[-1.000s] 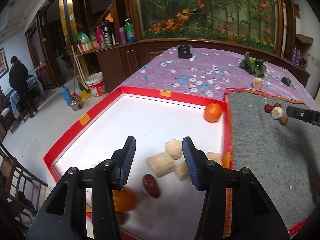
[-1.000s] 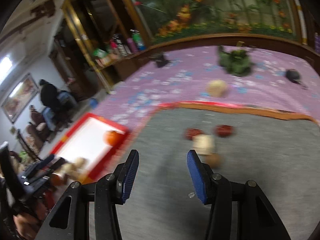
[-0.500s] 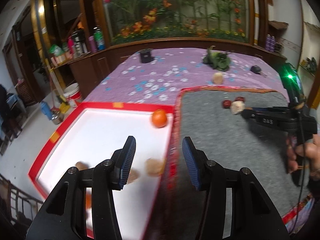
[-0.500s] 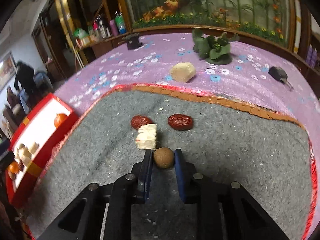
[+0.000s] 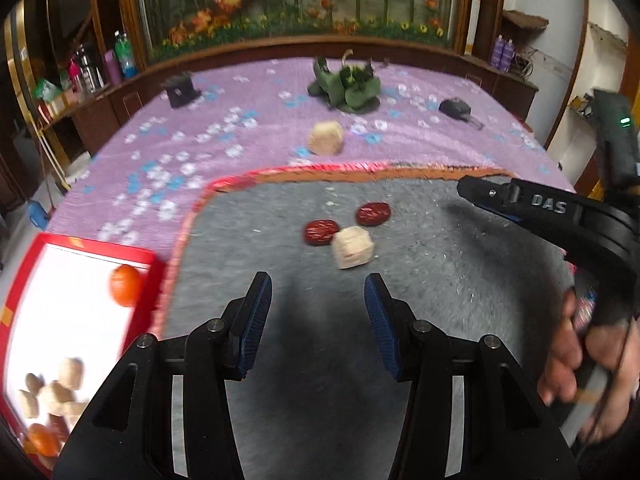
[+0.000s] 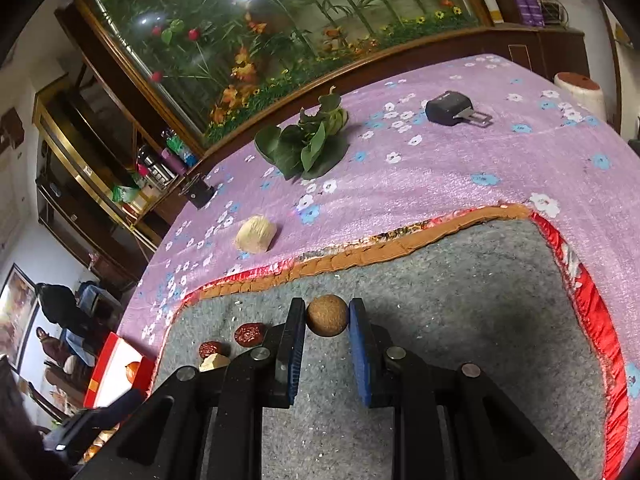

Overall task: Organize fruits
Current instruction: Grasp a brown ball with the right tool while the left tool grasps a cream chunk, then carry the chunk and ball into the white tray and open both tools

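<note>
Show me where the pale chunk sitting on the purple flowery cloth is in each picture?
Left wrist view: pale chunk, upper middle, just beyond the grey mat's orange edge.
Right wrist view: pale chunk, left of centre, above that edge.
Shared landmark: the green leafy bunch lies behind it.

Indoor, fairly dim light is seen in both views, with black vignetted corners and strong fisheye bending at the edges. In the right wrist view a bright lamp is reflected as glare on the glass panel [image 6: 224, 32] at the top, and the picture is sharp. The left wrist view is smeared by motion blur, most on the white tray [image 5: 60, 312] and purple cloth [image 5: 240, 128]. Soft dark shadows are cast on the grey mat [image 5: 320, 380] beneath the grippers.
</note>
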`<state>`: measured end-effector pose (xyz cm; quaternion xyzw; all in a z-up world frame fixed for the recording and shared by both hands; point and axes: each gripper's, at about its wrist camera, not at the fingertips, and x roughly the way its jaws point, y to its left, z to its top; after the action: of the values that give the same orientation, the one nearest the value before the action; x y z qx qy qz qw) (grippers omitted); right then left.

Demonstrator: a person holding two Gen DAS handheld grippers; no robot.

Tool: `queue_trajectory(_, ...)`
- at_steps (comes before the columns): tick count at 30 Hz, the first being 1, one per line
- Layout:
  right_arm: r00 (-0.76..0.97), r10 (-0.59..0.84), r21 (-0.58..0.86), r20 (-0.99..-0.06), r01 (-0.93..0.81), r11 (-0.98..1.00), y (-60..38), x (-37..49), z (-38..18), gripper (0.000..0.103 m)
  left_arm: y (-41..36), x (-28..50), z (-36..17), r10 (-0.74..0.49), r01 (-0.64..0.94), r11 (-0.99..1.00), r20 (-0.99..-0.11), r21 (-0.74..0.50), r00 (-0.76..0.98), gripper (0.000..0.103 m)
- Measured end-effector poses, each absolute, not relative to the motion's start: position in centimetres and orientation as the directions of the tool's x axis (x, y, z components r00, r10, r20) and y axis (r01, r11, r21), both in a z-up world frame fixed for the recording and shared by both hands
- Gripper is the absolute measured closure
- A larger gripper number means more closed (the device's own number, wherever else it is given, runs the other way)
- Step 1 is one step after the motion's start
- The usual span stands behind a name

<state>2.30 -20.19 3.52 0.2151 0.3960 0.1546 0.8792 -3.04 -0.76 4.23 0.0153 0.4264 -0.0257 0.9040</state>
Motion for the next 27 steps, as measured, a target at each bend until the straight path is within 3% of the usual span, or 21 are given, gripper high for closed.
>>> queue_trajectory(11, 0.628, 0.494, 0.556, -0.601, -0.115, 0.823, -20.3, 2.7, 3.5, 0.082, -3.1, 1.2, 1.9, -0.018, 0.018, 1.000, -0.805, -0.009, 0.593, 0.055)
queue_trajectory(14, 0.623, 0.493, 0.553, -0.607, -0.115, 0.825, -20.1, 2.8, 3.3, 0.082, -2.4, 1.7, 1.4, -0.046, 0.017, 0.999, -0.810, -0.044, 0.585, 0.081)
queue_trajectory(19, 0.617, 0.497, 0.549, -0.610, -0.124, 0.826, -19.8, 2.9, 3.2, 0.082, -1.7, 0.6, 1.9, -0.076, 0.045, 0.997, -0.792, -0.062, 0.606, 0.082)
queue_trajectory(27, 0.634, 0.506, 0.533, -0.585, -0.169, 0.829, -19.4, 2.4, 3.9, 0.082, 0.4, -5.7, 5.2, -0.006, 0.054, 0.998, -0.702, 0.046, 0.712, 0.082)
